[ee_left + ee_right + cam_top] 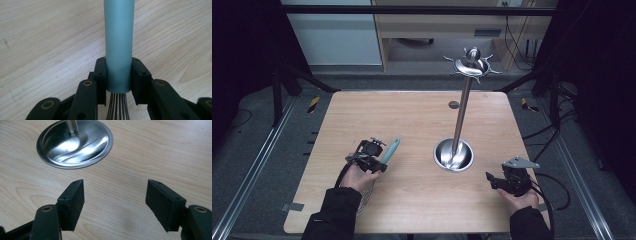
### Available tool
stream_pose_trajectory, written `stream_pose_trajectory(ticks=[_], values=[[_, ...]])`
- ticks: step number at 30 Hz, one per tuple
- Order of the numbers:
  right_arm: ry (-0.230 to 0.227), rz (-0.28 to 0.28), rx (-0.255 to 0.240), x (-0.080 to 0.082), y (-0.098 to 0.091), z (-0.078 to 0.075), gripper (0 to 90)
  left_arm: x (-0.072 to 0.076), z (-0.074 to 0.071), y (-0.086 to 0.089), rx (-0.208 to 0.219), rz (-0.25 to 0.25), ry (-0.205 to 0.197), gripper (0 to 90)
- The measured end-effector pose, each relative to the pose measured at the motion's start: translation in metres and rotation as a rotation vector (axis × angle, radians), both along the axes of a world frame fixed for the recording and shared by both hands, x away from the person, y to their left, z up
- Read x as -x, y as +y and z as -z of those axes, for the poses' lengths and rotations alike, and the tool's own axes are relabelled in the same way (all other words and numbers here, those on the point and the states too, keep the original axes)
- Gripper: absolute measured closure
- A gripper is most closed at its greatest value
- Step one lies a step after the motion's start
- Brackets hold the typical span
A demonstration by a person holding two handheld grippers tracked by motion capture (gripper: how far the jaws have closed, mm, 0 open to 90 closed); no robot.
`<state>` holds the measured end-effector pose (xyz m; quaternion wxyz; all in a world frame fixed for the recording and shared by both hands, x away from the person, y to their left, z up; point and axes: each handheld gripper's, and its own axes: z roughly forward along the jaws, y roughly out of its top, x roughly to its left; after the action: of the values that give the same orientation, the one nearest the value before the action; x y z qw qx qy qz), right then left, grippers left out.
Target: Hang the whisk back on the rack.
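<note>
- Sleeves (332, 215) of a dark jacket come in at the near edge of the high view, one on each side, and each hand carries a gripper.
- Grey carpet floor (262, 150) lies around the work area, with metal rails (252, 170) along both sides and a strip of yellow-and-black tape (313, 103) by the far left corner.
- Beyond the far edge stands a pale wooden cabinet (437, 30).
- Light wood-grain table (412, 115) has a small dark round spot (454, 104) near its far edge.
- Right of centre on it stands a metal stand (462, 115), a tall pole topped by a ring of curved hooks (472, 65).
- Its base is a shallow shiny dish (75, 145); the pole rises from the middle of it.
- Whisk (118, 37) sits at the near left of the table, teal handle pointing away and wire loops back under the person's wrist.
- Left gripper (118, 75) has its pads pressed against both sides of the teal handle, just above where the wires come out.
- Right gripper (115, 195) is at the near right, aimed at the dish, with its jaws spread and bare tabletop between them.
- Black cables (557, 185) trail off the right side.
</note>
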<state>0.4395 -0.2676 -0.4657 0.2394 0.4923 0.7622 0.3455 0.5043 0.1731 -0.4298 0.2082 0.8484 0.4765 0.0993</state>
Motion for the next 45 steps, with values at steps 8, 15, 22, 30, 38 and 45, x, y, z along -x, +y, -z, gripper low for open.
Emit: stream_pose_trajectory(ticks=[8,15,22,30,38,45], values=[[-0.003,-0.001,0.002,0.0,0.0,0.0,31.3,0.012,-0.015,0.012,0.065,0.0,-0.058,69.4],[-0.003,-0.002,0.006,0.001,0.0,0.0,31.3,0.025,-0.025,0.024,0.133,-0.008,-0.125,69.4],[0.003,-0.001,0.004,0.001,0.001,0.0,31.3,0.034,-0.032,0.036,0.172,-0.025,-0.193,69.4],[-0.003,-0.003,0.006,0.001,0.0,-0.001,31.3,0.044,-0.036,0.04,0.224,-0.023,-0.254,69.4],[0.002,0.0,-0.008,0.002,0.0,-0.001,31.5,0.055,-0.049,0.046,0.257,-0.028,-0.324,69.4],[0.001,-0.001,-0.006,0.002,0.0,-0.001,31.5,0.064,-0.063,0.05,0.282,-0.036,-0.398,69.4]])
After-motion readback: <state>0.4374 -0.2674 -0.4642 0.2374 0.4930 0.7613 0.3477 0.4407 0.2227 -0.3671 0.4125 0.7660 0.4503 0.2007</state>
